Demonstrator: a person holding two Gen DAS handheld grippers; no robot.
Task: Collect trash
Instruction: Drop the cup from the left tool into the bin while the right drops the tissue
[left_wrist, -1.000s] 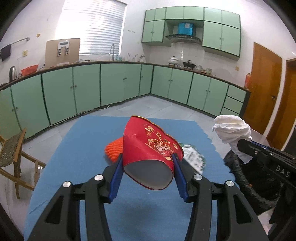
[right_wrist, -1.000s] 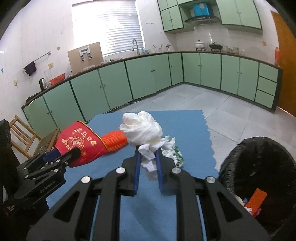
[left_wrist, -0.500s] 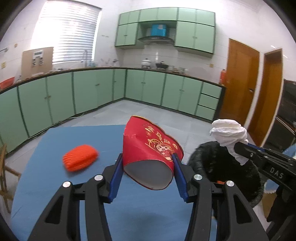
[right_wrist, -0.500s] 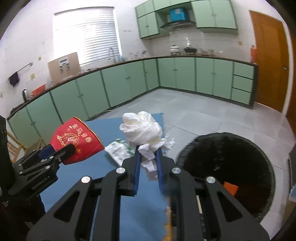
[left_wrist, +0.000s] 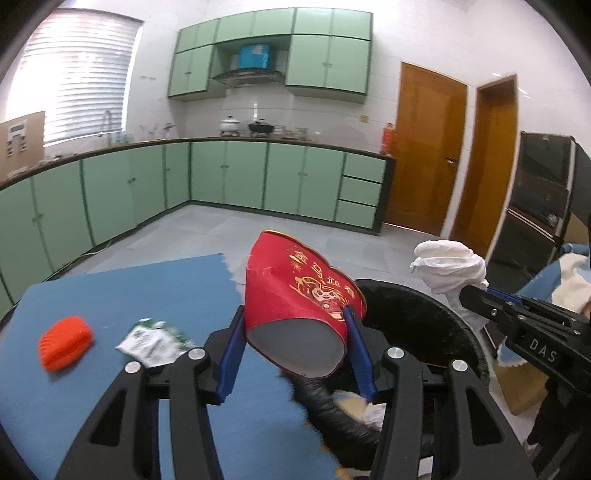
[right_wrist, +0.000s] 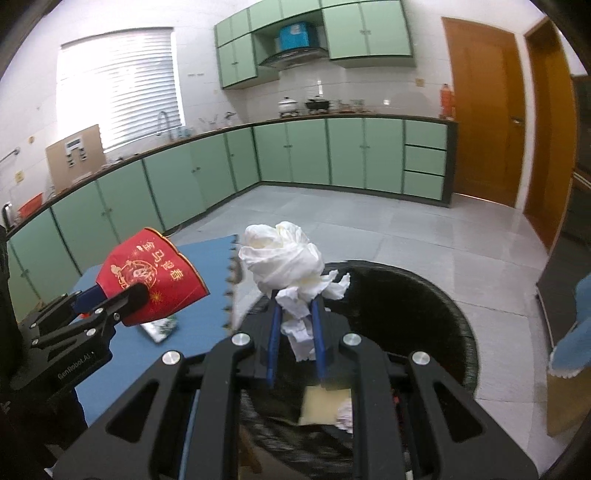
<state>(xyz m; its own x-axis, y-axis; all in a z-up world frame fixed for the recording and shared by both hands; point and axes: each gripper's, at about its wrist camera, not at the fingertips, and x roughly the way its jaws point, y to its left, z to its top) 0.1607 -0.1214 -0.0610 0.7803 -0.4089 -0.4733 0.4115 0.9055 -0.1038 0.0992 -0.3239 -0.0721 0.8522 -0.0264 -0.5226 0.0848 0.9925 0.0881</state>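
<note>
My left gripper (left_wrist: 295, 343) is shut on a red paper cup with gold print (left_wrist: 295, 295), held on its side over the near rim of a black-lined trash bin (left_wrist: 424, 325). My right gripper (right_wrist: 295, 332) is shut on a crumpled white tissue wad (right_wrist: 284, 258) above the same bin (right_wrist: 424, 314), which holds a yellow paper piece and white scraps. In the right wrist view the left gripper (right_wrist: 122, 299) with the cup (right_wrist: 147, 273) is at the left. In the left wrist view the tissue (left_wrist: 450, 262) sits in the right gripper (left_wrist: 476, 299) at the right.
On the blue table mat (left_wrist: 110, 295) lie an orange ribbed object (left_wrist: 64, 343) and a green-and-white wrapper (left_wrist: 155, 339). Green cabinets (left_wrist: 258, 177) line the walls beyond grey floor tiles. Wooden doors (left_wrist: 424, 147) stand at the right, with a dark appliance beside them.
Both grippers have swung right from above the mat to above the trash bin, each keeping its load. The orange object and the wrapper now lie to the left.
</note>
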